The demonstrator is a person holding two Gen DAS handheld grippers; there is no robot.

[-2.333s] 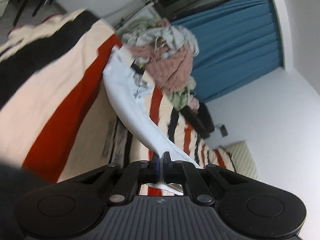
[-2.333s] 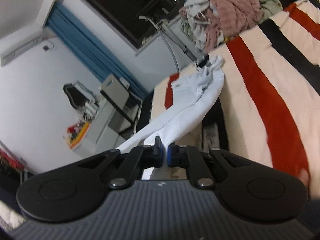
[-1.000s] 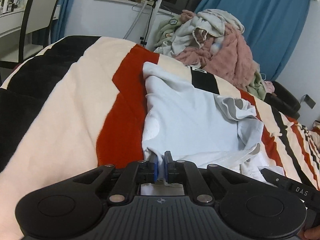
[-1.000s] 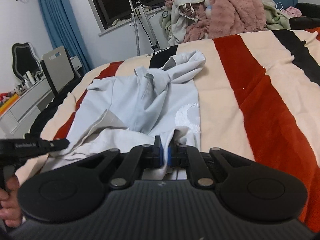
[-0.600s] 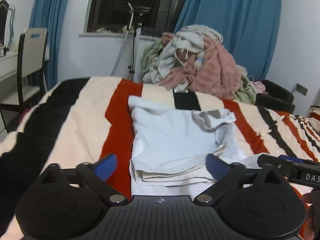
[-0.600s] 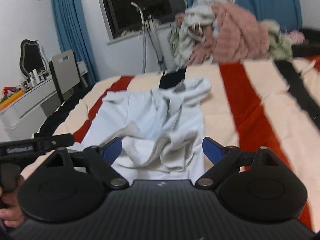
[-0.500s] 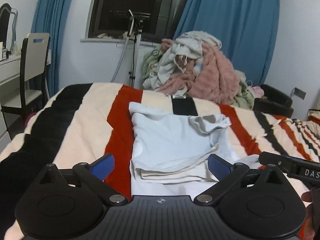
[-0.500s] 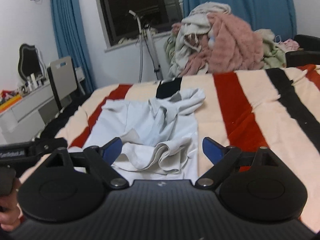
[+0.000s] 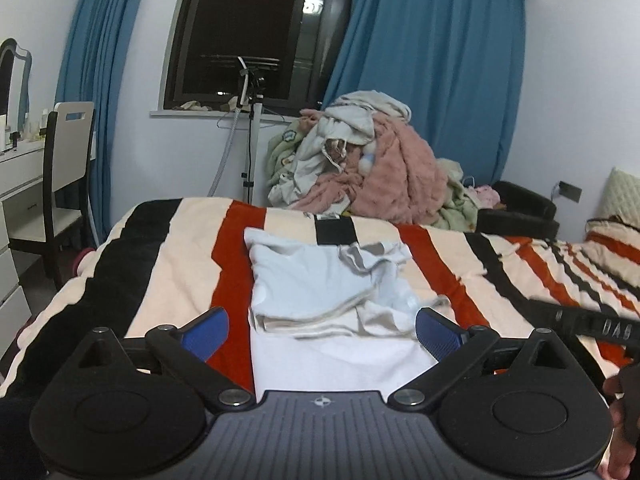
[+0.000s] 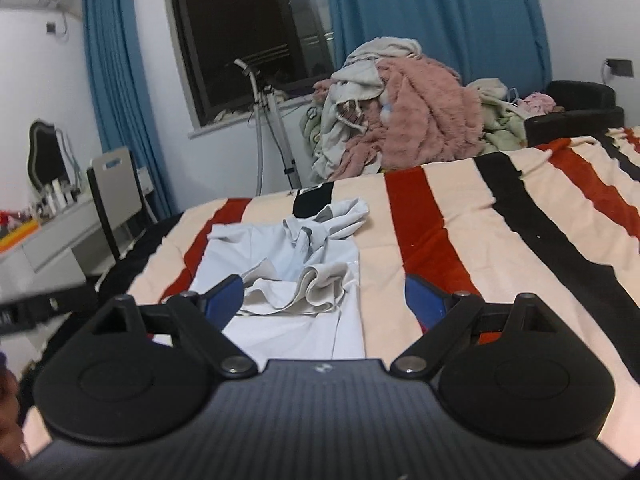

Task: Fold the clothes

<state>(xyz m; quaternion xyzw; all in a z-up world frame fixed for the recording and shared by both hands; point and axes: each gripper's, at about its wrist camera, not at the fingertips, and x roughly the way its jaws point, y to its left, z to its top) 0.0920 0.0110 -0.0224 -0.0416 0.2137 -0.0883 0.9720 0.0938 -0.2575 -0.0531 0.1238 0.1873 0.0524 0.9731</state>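
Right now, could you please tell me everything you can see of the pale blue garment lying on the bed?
The pale blue garment lies on the striped blanket, across its red and cream bands. It looks like soft thin cotton, loosely folded, the near hem turned back in rumpled layers over a flatter white part. A grey-lined piece sits bunched at its far right corner. Neither the left gripper nor the right gripper touches it; both are open.

dim cool indoor light, fisheye-bent edges — slight blur
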